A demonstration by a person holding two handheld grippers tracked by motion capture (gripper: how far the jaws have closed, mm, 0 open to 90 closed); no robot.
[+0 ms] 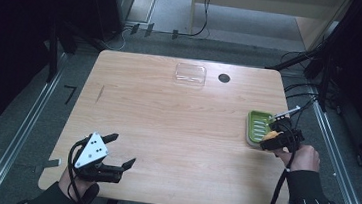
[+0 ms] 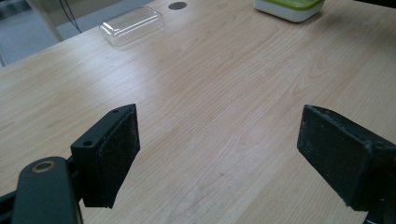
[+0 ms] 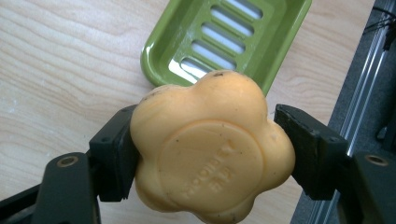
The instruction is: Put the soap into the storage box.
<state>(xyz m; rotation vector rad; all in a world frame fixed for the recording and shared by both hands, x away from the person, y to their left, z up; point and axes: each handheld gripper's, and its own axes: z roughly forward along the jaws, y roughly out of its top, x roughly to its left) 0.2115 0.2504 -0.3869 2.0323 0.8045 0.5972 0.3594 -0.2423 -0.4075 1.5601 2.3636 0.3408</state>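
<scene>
- Nearest, the right gripper pinched an orange flower-shaped soap bar; its embossed lettering was unreadable.
- Just beyond lay a green slotted soap dish.
- Meanwhile, the left gripper stood spread.
- Farthest sat a clear plastic lid.

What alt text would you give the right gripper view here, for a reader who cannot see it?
The right claw is shut on an orange flower-shaped soap, one black jaw pressing each side. Just beyond the soap sits a green slotted soap dish on the light wooden table, near the table's edge.
</scene>
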